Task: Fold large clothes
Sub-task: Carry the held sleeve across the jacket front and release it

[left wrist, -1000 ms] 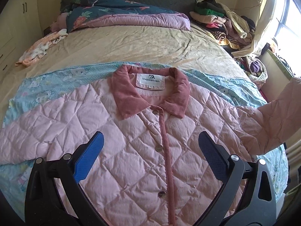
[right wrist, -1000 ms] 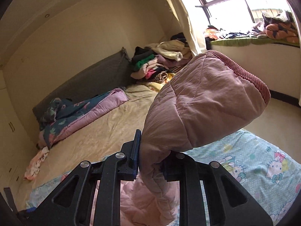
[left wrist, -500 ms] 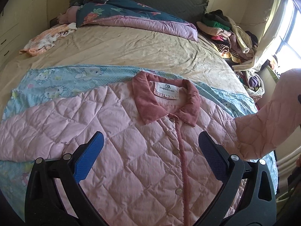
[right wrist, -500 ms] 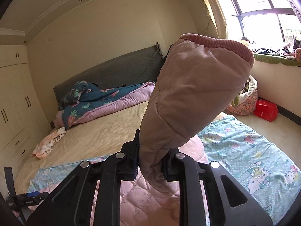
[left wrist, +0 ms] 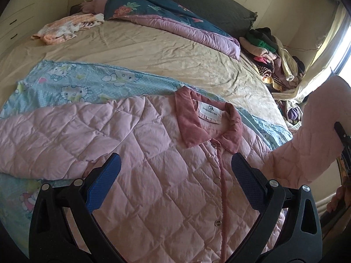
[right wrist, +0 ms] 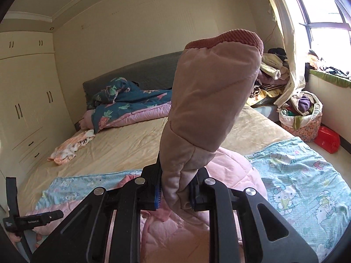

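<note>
Pinching the sleeve [right wrist: 210, 109] upright, the right gripper [right wrist: 175, 190] stays raised; left gripper [left wrist: 175, 182] hovers wide, empty.

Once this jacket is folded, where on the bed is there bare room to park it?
Free: the tan sheet between the blue cartoon sheet and the floral quilt, right of the small peach garment. Crowded: the clothes pile at the far right corner. The pink jacket covers the near end.

Bed [left wrist: 153, 50], blue sheet [left wrist: 87, 83], pink jacket [left wrist: 153, 164]
</note>
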### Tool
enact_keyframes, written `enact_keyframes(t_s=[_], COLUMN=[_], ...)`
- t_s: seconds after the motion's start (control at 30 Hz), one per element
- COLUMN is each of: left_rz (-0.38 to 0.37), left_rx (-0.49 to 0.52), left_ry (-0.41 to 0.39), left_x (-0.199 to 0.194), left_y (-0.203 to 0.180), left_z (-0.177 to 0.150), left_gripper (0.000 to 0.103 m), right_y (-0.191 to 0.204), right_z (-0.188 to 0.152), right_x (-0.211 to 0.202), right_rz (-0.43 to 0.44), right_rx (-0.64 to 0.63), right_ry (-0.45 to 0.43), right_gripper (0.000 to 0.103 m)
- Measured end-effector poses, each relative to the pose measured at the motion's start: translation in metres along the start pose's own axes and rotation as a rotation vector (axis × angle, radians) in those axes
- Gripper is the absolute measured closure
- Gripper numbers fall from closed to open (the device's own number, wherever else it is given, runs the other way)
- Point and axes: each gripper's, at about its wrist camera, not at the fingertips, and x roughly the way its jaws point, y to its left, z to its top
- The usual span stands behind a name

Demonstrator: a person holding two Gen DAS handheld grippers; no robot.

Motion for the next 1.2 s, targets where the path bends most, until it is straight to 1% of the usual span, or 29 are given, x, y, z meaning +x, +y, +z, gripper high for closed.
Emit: enact_keyframes(t_s=[0.27, 0.43, 0.53, 0.67, 0.77, 0.87, 0.97, 1.07, 1.17, 1.2], left_rz=[-0.014, -0.037, -0.046, -0.082, -0.089, -0.117, -0.152, -0.163, -0.178, -0.182], left_rx=[-0.057, -0.1, -0.114, -0.148, -0.165, -0.189, -0.218, -0.236, -0.251, -0.257], left_ry=[-0.022, -0.023, -0.022, -0.011, 0.001, 0.017, 0.038, 0.049, 0.062, 0.065], left_x=[-0.005, -0.004, -0.004, 0.0, 0.003, 0.008, 0.013, 0.017, 0.02, 0.022], left_y=[0.024, 0.037, 0.042, 0.05, 0.055, 0.06, 0.064, 0.066, 0.068, 0.068], left_z=[0.001, -0.002, -0.003, -0.004, -0.006, -0.009, -0.012, -0.015, -0.018, -0.019], left_gripper=[0.009, 0.009, 0.009, 0.009, 0.009, 0.009, 0.009, 0.009, 0.009, 0.009], right_y=[0.045, 0.072, 0.088, 0.105, 0.116, 0.129, 0.143, 0.149, 0.159, 0.162], right_z=[-0.023, -0.041, -0.056, -0.079, -0.097, -0.117, -0.14, -0.164, -0.183, -0.187], right_x=[0.025, 0.042, 0.054, 0.068, 0.077, 0.086, 0.097, 0.107, 0.109, 0.109], right_rz=[0.063, 0.093, 0.108, 0.122, 0.129, 0.138, 0.161, 0.214, 0.221, 0.226], right_rx=[-0.039, -0.07, -0.089, -0.123, -0.142, -0.165, -0.184, -0.156, -0.19, -0.193], right_ry=[0.044, 0.087, 0.121, 0.174, 0.213, 0.261, 0.334, 0.437, 0.479, 0.492], right_gripper=[0.085, 0.085, 0.085, 0.085, 0.085, 0.084, 0.081, 0.075, 0.071, 0.068])
